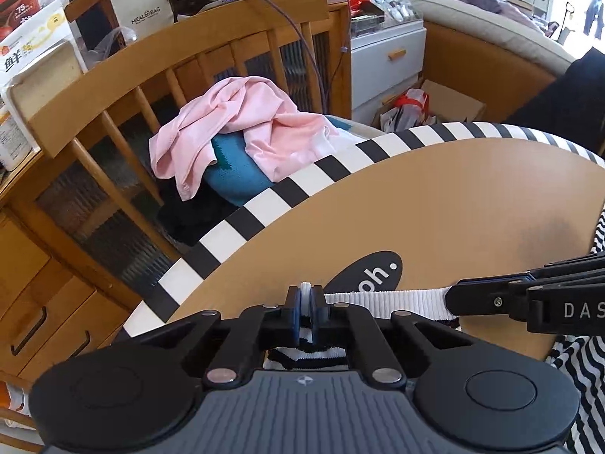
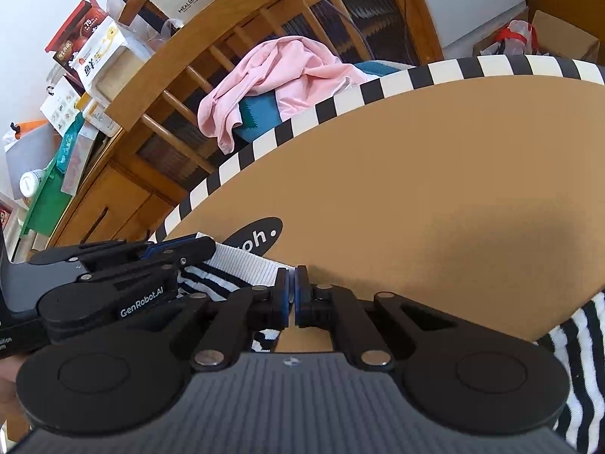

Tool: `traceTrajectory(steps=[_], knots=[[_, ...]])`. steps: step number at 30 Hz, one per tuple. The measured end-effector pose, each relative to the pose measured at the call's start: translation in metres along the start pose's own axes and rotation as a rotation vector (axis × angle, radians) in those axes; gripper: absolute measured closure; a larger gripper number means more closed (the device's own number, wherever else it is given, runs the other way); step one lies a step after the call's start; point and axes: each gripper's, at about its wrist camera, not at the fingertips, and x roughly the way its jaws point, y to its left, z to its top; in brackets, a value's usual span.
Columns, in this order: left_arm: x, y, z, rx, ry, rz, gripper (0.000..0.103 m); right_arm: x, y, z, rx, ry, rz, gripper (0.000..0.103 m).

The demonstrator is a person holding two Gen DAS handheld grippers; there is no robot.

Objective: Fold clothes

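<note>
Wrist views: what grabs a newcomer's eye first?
Both grippers, left and right, are shut on the white ribbed band of a black-and-white striped garment at the near edge of the tan table. Beyond the table's striped rim, a pink garment lies crumpled over a teal one on a wooden chair.

Left tongs [image 1: 306, 304]: matte black linkage arms, silver round rivets at pivots, blue pads on black fingertip blocks. Grey ribbed housing behind, small round emblem at centre, flanked by two black discs with raised circular caps. Right tongs [image 2: 290, 295]: same build, same blue pads, same ribbed grey body. White lettering "GenRobot.AI" on left unit's side in right wrist view; "DAS" partly legible on right unit.
</note>
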Motion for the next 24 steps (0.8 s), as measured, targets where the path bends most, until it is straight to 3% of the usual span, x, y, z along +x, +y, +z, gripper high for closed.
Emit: traceTrajectory(steps=[12,24], knots=[[-0.029,0.005,0.003,-0.041,-0.026,0.037,0.097,-0.018,0.019,0.005,-0.036,-0.024,0.036,0.101],[-0.107,-0.012,-0.023,-0.070,-0.053,0.069,0.097,-0.077,0.043,-0.019,-0.128,-0.015,0.093,0.101]])
